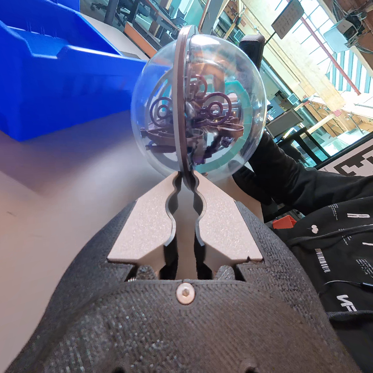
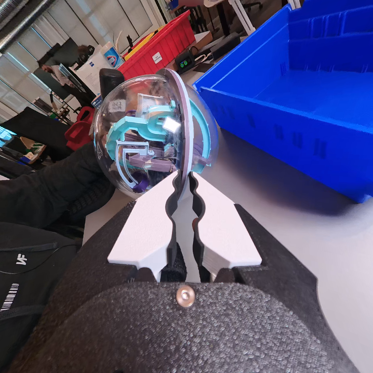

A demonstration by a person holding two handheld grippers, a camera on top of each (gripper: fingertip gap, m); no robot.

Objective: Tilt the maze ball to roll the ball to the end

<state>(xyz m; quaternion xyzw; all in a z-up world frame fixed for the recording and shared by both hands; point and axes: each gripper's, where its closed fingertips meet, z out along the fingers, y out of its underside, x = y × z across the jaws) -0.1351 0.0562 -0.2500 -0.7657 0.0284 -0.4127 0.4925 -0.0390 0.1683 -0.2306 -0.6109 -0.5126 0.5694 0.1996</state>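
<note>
1. Writing shows in several places, none of it given here: a white sticker on the red bin (image 2: pixel 161 51), a printed label on a wipes canister (image 2: pixel 112 55) beside it, small white print and bar-like marks on the person's black clothing (image 1: pixel 343 262), and a black-and-white marker board (image 1: pixel 347 161) at the right edge of the left wrist view.
2. The maze ball (image 1: pixel 198 109) is a clear sphere with a grey-purple seam ring around its middle and teal, purple and grey tracks inside. It is held up above the pale table (image 1: pixel 40 222), not resting on it.
3. The left gripper (image 1: pixel 185 175) has its pale fingers (image 1: pixel 153 212) nearly pressed together, pinching the lower edge of the seam ring between the wavy dark pads at the tips.
4. The right gripper (image 2: pixel 183 174) pinches the same ring from the opposite side of the ball, its white fingers (image 2: pixel 149 218) drawn close, the ring's rim caught between the tips.
5. A small silvery bead (image 1: pixel 189 107) seems to sit near the ring among the purple spirals; I cannot tell which track it is on.
6. A large blue bin (image 2: pixel 292 125) stands on the table just beyond the ball, in both views.
7. A black sleeve (image 2: pixel 60 181) reaches in behind the ball and blocks the table edge there.
8. A small black device (image 2: pixel 184 62) with green lights sits near the red bin.
</note>
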